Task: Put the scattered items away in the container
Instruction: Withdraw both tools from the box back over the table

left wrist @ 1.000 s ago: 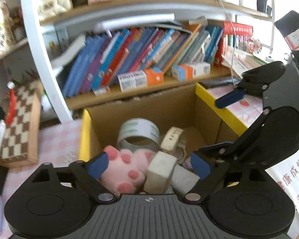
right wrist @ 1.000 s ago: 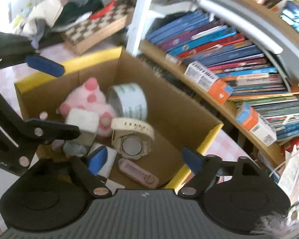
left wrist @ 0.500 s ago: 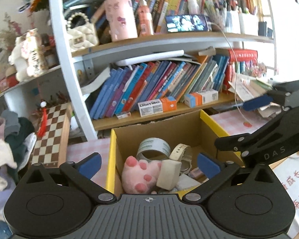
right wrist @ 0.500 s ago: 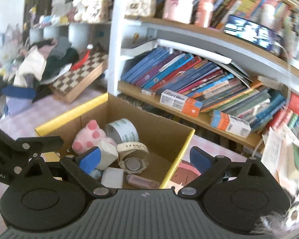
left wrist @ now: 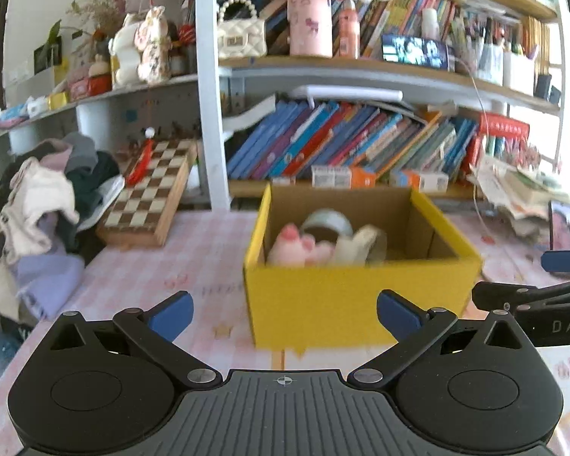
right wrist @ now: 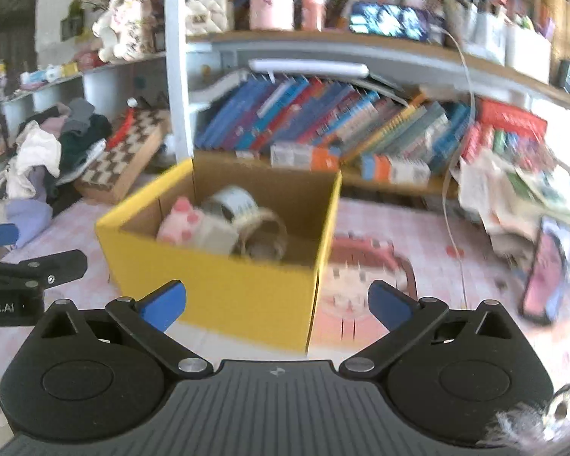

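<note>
Ahead of me the yellow cardboard box [left wrist: 357, 304] stands upright and open-topped on the pink checked table [left wrist: 193, 254], its inside plain brown. Packed together inside it lie a pink plush paw [left wrist: 300, 245], a roll of tape [left wrist: 326, 222] on edge behind it, and a pale watch [right wrist: 262, 228] curled beside them.

Black grippers, blue fingers [left wrist: 169, 313], silver screws

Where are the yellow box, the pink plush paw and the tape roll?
yellow box [left wrist: 345, 304], left wrist view, front wall.
pink plush paw [right wrist: 180, 222], right wrist view, top.
tape roll [right wrist: 233, 199], right wrist view, outer band.
</note>
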`<state>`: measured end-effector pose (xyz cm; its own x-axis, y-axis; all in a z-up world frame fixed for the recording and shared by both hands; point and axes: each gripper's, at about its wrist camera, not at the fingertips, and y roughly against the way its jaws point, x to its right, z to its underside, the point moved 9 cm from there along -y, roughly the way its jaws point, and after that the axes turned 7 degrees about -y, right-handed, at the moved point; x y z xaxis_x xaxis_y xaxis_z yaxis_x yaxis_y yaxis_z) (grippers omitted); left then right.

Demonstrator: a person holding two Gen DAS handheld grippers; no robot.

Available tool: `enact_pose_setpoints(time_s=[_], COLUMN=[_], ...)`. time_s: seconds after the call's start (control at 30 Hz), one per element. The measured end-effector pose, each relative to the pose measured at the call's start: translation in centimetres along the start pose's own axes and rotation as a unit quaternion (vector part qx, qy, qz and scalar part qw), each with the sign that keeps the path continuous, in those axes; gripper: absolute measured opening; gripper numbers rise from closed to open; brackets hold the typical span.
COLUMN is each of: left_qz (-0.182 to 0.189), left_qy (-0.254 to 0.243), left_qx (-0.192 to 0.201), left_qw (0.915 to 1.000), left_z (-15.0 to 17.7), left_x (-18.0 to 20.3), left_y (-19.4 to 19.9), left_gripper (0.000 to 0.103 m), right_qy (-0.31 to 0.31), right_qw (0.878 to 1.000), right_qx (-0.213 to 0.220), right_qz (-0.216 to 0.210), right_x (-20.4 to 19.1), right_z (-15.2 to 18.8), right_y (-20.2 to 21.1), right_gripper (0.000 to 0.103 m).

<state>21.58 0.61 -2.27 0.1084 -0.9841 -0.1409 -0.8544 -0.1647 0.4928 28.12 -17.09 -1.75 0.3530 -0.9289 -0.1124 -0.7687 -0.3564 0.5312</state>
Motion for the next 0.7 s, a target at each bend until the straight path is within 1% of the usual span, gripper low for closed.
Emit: enact_pose_setpoints(time_s=[0.2, 0.3, 0.43, 0.6, 0.7], left_qz=[0.004, 0.009, 0.015, 0.025, 0.028], left_qy=[-0.008, -0.013, -0.017, -0.026, -0.021], left_qx=[-0.03, -0.038, -0.05, -0.053, -0.053], left_qw=[0.9995, 0.9991, 0.9985, 0.998, 0.998], left_z=[3.9, 4.9, 6.1, 7.1, 7.4], left_x=[-0.1, -0.1, 0.0, 0.2, 0.1], left_y=[2.3, 3.2, 4.2, 5.4, 5.9], left_gripper=[0.103, 0.103, 0.103, 0.103, 0.103], right_qy=[0.009, -0.005, -0.012, -0.023, -0.023], right_qw=[0.999, 0.998, 0.998, 0.997, 0.997], right_qx=[-0.034, -0.052, -0.05, -0.053, -0.053], right_qz=[0.041, 0.036, 0.045, 0.052, 0.055], right_x=[-1.5, -2.4, -3.0, -3.3, -3.6], right_z=[5.5, 7.4, 8.5, 9.6, 9.8], right_y=[2.1, 3.2, 4.5, 5.7, 6.2], right_gripper=[0.103, 0.103, 0.103, 0.103, 0.103])
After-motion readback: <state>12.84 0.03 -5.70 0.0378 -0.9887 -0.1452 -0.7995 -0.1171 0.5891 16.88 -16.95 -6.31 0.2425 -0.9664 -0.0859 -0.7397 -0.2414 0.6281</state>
